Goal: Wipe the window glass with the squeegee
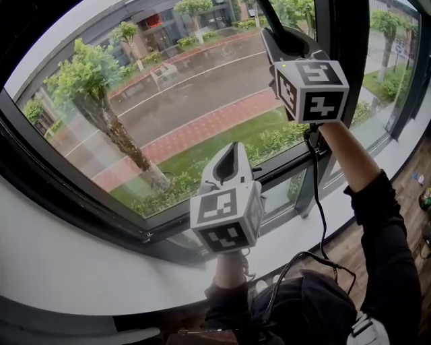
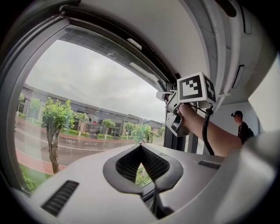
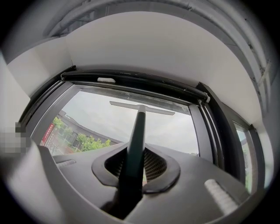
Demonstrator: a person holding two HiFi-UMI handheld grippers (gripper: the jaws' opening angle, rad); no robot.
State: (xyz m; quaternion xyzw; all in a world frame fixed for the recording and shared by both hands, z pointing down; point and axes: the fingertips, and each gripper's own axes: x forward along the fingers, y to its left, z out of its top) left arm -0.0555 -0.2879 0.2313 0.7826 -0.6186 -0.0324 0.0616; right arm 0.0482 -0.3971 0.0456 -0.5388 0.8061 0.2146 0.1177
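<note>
In the right gripper view the squeegee has a dark green handle [image 3: 136,131] and a pale blade [image 3: 142,107] lying across the window glass [image 3: 109,122] just under the top frame. My right gripper [image 3: 136,149] is shut on that handle. In the head view the right gripper [image 1: 271,37] is raised high at the upper right, and the squeegee handle [image 1: 267,10] runs out of the top of the frame. The left gripper [image 1: 234,149] is held lower, near the bottom frame of the glass [image 1: 168,101]. Its jaws point up and the left gripper [image 2: 141,148] is shut and holds nothing.
A dark mullion [image 1: 337,34] bounds the pane on the right, and a black frame [image 1: 81,202] runs along the bottom. Below it lies a white sill [image 1: 67,269]. A cable [image 1: 316,202] hangs from the right gripper. A person [image 2: 241,127] stands far back on the right.
</note>
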